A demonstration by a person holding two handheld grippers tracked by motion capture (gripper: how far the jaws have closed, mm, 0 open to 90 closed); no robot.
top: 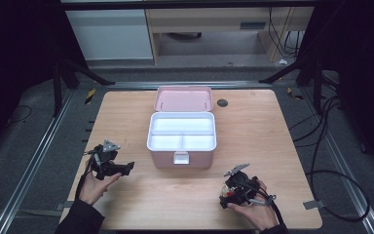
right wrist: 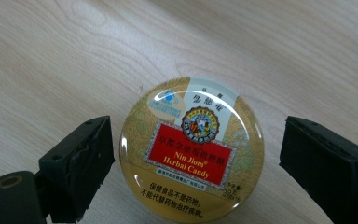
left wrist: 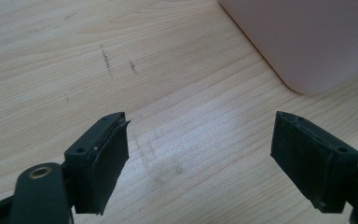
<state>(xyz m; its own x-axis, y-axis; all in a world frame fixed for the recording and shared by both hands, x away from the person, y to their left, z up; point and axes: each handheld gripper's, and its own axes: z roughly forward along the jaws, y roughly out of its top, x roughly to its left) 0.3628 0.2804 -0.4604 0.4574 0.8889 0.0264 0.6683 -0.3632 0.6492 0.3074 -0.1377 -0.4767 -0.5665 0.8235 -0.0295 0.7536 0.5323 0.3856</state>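
Right hand-held gripper point(right wrist: 196, 154) hangs low over the table point(top: 253, 126) with its jaws spread wide on either side of a round gold candy tin point(right wrist: 192, 148) — neither pad touches it, and the tin lies flat, lid up, near the table's front right. Left hand-held gripper point(left wrist: 198, 156) is likewise wide open and holds nothing, just beside a corner of the pink box point(top: 182, 161) — its lid stands open at mid-table.
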